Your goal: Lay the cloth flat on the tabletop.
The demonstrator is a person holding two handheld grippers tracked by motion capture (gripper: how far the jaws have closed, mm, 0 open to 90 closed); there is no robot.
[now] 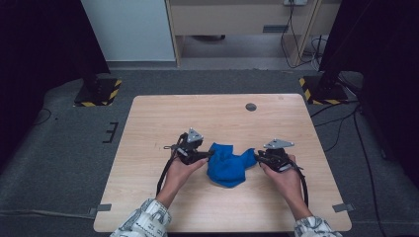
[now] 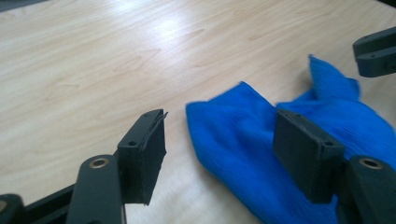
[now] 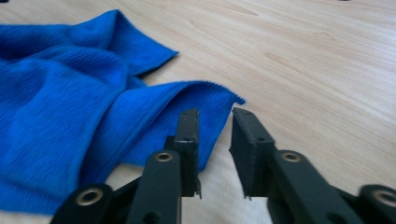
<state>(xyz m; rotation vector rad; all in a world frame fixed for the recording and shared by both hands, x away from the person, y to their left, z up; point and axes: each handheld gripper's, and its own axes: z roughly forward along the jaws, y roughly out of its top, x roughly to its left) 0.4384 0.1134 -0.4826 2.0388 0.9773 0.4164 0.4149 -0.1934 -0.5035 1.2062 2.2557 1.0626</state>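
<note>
Crumpled blue microfibre cloth lying in a loose heap on the pale wood-grain worktop, towards its near edge, between the person's two hands. The left hand-held gripper sits at the cloth's left edge, the right hand-held gripper at its right edge; both point inward at the heap.

Step in hand, as judged: taking hold of opposite edges of the cloth, probably to spread or fold it. Neither grip is made.

Left gripper view: the jaws stand wide apart, with a folded corner of the cloth lying between them and passing under the right-hand jaw; the pads do not press on it. The tip of the other gripper enters at the upper right.

Right gripper view: the jaws stand narrowly apart with only worktop showing in the gap; the nearest cloth corner lies just ahead of and beside the left-hand jaw, unpinched.

Next move, as judged: each gripper should advance until a single hem sits squarely between its pads, then close; the right one needs a small shift towards the corner first.

The high view gives the overall layout and the cloth's position on the worktop but hides the jaw gaps; the two gripper views show those gaps and the cloth's ribbed weave.
</note>
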